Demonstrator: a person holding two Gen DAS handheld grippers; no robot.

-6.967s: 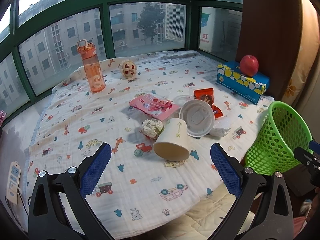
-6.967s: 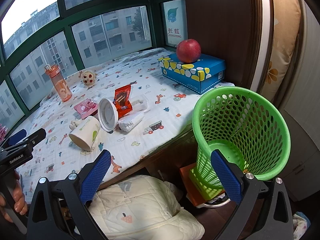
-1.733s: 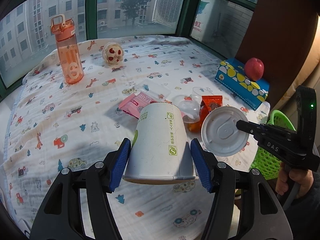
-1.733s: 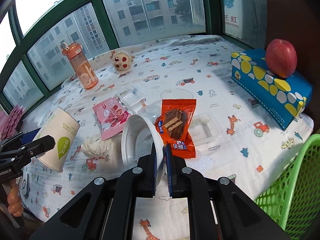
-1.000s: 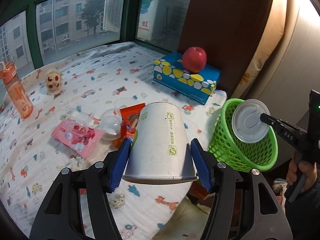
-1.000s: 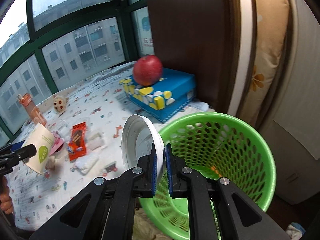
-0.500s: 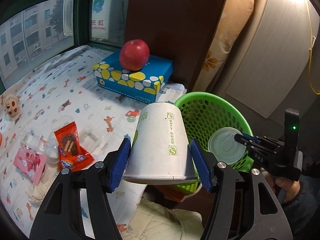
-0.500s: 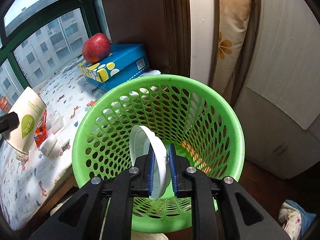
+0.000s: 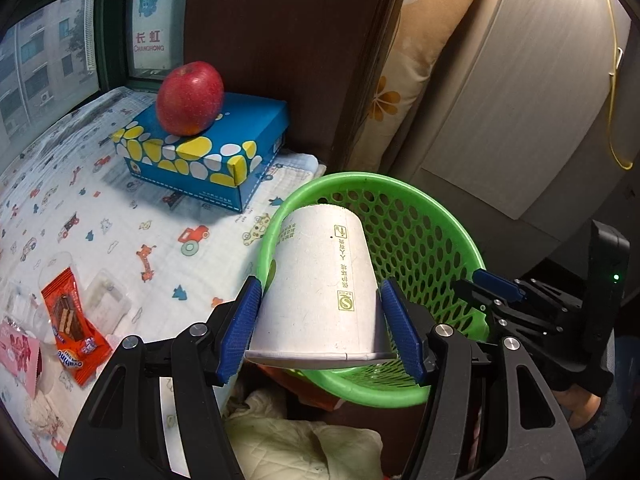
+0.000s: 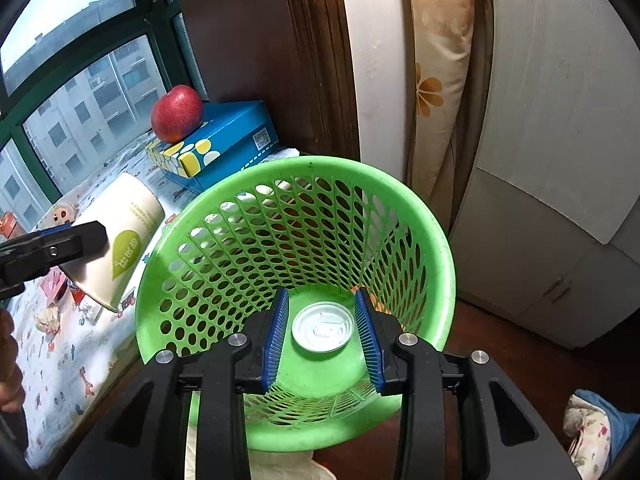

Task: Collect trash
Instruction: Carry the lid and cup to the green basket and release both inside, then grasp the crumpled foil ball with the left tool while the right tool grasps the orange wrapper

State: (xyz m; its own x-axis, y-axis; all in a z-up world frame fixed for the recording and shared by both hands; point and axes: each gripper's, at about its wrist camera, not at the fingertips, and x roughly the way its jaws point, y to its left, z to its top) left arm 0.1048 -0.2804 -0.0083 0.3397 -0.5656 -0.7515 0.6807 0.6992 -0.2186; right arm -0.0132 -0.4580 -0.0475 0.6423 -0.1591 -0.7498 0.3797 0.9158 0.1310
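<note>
Right wrist view shows what just changed: your right claw has just been opening, its blue pads now part-way apart with nothing gripped, and the round white plastic lid lies flat on the bottom of the green perforated plastic basket. One piece is binned. Your left claw is clamped on the white paper cup, held over the basket's near rim, likely the next drop. The orange snack wrapper waits on the bed.

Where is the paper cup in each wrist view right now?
Left wrist: paper cup at centre, clamped between the left gripper jaws, in front of the green basket.
Right wrist: the cup sits at the left edge, beside the basket.
Shared landmark: red apple on the blue box.
</note>
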